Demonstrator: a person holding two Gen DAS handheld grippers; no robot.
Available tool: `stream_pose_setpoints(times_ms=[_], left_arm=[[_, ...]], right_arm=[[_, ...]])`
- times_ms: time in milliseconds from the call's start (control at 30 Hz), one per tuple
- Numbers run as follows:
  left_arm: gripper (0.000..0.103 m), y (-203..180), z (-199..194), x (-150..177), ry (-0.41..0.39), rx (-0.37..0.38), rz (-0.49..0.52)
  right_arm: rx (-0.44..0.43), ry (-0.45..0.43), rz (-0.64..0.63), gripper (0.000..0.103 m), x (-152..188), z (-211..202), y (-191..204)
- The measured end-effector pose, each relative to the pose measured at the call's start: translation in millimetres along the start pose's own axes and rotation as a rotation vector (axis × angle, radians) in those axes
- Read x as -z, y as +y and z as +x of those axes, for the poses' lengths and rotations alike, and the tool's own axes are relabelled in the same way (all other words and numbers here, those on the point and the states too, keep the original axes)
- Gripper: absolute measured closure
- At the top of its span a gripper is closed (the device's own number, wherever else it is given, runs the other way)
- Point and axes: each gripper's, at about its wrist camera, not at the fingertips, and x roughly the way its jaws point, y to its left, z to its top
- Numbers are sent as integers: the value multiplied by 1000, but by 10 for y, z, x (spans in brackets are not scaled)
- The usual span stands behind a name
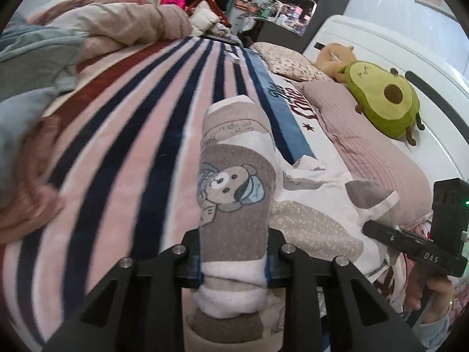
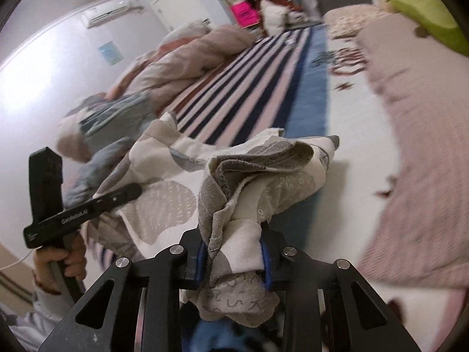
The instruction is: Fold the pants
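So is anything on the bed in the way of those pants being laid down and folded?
Nothing visible. Both grippers, left and right, already clamp the pants. The striped blanket ahead is bare; the avocado plush and rumpled duvet sit off to the sides.

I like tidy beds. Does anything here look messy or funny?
Yes. The quilt is heaped in a crumpled pile at the striped blanket's far side, and the pants hang bunched and wrinkled from the fingers, not flat.

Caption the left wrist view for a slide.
Left gripper clamps bear-print pants above a striped blanket, avocado plush beyond.
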Motion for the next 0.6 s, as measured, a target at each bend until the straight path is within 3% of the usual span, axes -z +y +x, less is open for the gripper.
stream_pose_setpoints(times_ms=[167, 300, 367, 400, 433, 500, 533, 600], left_arm=[[75, 202, -100, 229, 48, -12, -34], [62, 298, -43, 296, 66, -61, -61], [59, 343, -99, 258, 45, -50, -83], [53, 341, -127, 237, 38, -53, -76], [44, 331, -135, 215, 33, -62, -64], [36, 337, -110, 187, 32, -52, -57], [36, 358, -82, 187, 43, -42, -72], [36, 398, 8, 212, 76, -21, -102]], right_arm=[[14, 65, -13, 73, 201, 127, 109], [46, 79, 33, 65, 237, 118, -36], [56, 74, 33, 59, 222, 51, -95], [61, 69, 32, 59, 210, 24, -115], [66, 61, 35, 55, 193, -2, -129], [51, 44, 54, 43, 166, -20, -164], [39, 44, 66, 36, 161, -12, -190], [14, 58, 98, 33, 145, 47, -236]])
